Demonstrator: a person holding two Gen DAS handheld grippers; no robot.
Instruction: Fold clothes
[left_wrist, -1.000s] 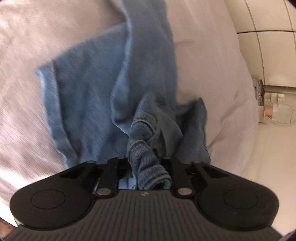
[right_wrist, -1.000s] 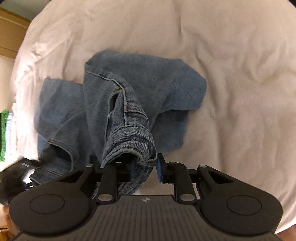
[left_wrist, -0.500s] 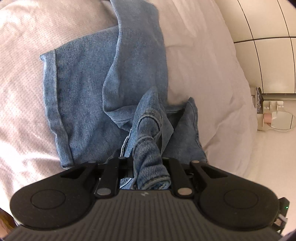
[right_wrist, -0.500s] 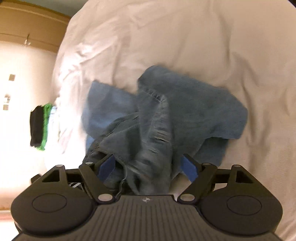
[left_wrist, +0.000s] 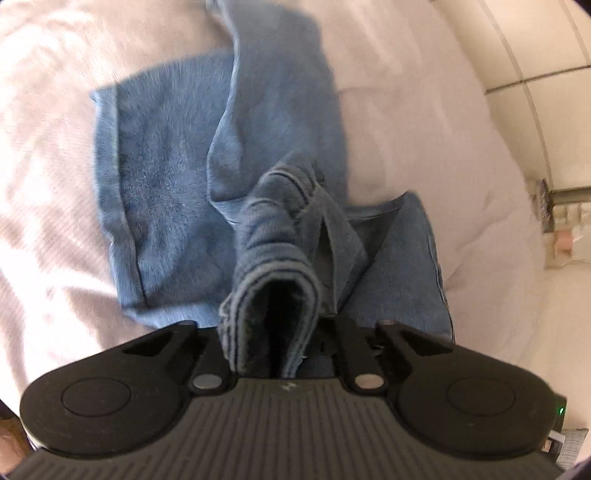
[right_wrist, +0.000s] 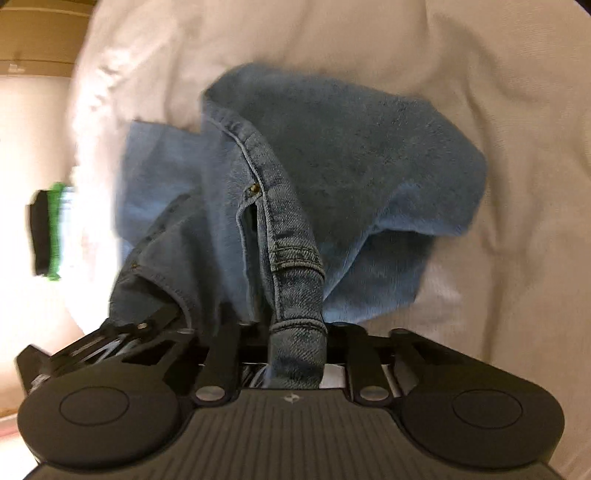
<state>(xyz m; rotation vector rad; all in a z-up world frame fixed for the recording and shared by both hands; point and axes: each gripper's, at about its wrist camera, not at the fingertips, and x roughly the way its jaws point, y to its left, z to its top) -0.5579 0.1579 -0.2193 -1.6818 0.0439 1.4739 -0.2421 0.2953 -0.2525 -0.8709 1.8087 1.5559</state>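
A pair of blue jeans (left_wrist: 166, 177) lies crumpled on the white bed sheet (left_wrist: 55, 129). My left gripper (left_wrist: 271, 332) is shut on a rolled part of the waistband, and the denim hides its fingertips. In the right wrist view the jeans (right_wrist: 351, 166) spread out ahead, showing a seam and a rivet. My right gripper (right_wrist: 297, 339) is shut on another bunched part of the waistband. The left gripper (right_wrist: 155, 317) shows at the lower left of that view, close beside the right one. Both hold the waistband a little above the bed.
The white sheet (right_wrist: 498, 92) surrounds the jeans on all sides. A tiled wall (left_wrist: 535, 92) and a small shelf with toiletries (left_wrist: 557, 229) lie past the bed's right edge. A black and green object (right_wrist: 46, 232) and a wooden panel (right_wrist: 37, 37) sit to the left.
My right gripper stood open half a second ago and has shut again on the waistband. The left gripper kept its hold while the jeans shifted a little.
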